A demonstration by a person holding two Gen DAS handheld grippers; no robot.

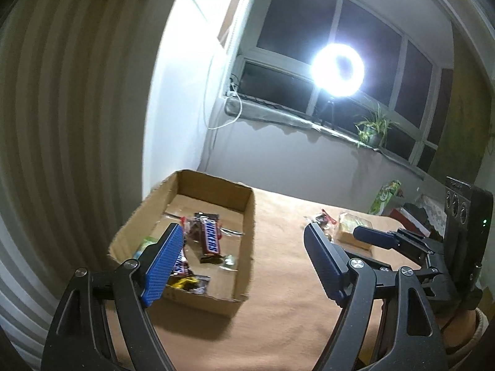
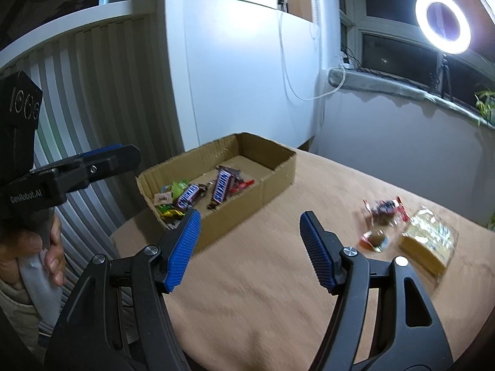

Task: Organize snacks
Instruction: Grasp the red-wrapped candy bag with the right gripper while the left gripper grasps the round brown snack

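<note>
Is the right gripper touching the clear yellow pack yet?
Apart. The right wrist view shows bare cloth between the right gripper and the yellow pack.

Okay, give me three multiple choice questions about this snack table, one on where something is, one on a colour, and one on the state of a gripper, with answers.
1. Where do the Snickers bars lie?
A. in the box
B. on the windowsill
C. on the cloth beside the box

2. What colour are the gripper pads?
A. red
B. blue
C. white

3. How is the right gripper?
A. shut on a snack
B. open, holding nothing
C. shut, empty

Answers: 1 A, the bars rest on the box floor. 2 B, both ribbed pads are blue. 3 B, only bare cloth shows between its fingers.
</note>
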